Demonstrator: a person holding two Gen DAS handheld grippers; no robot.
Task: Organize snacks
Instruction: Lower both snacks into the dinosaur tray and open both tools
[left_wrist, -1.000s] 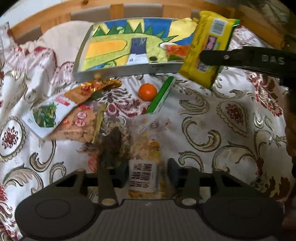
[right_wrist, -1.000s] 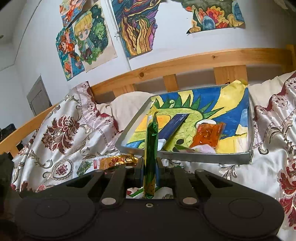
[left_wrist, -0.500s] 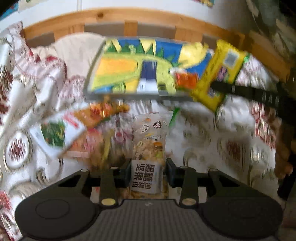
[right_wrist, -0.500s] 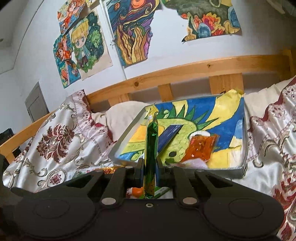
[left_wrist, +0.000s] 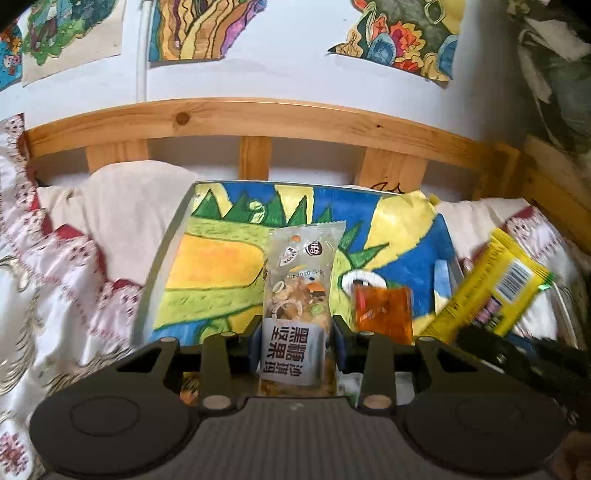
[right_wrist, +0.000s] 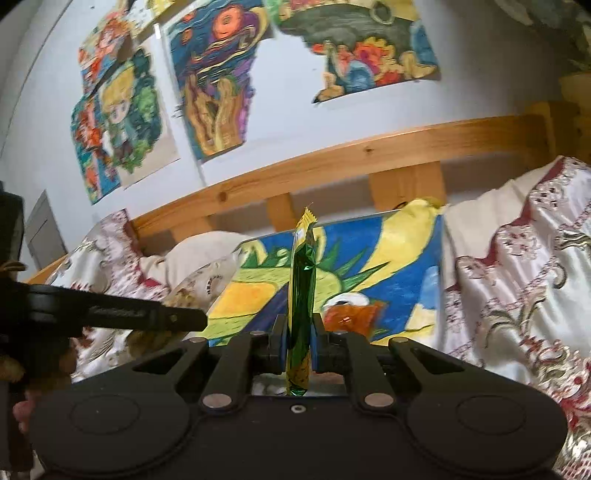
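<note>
Lifted off the patterned bedspread, the clear nut-snack packet now hangs over the painted tray instead of lying among the loose snacks, which have dropped out of the left view. The left gripper has its fingers clamped on the packet's labelled end. The right gripper has also closed in on the tray, fingers pinched narrow on the yellow-green wrapper, held edge-on. Both snacks look ready to be set down inside. An orange packet already lies in the tray, near its front right, and something blue beside it is too blurred to name. Crowding is the hazard: the right gripper's wrapper hangs just right of the left one, so the two drops could collide.
</note>
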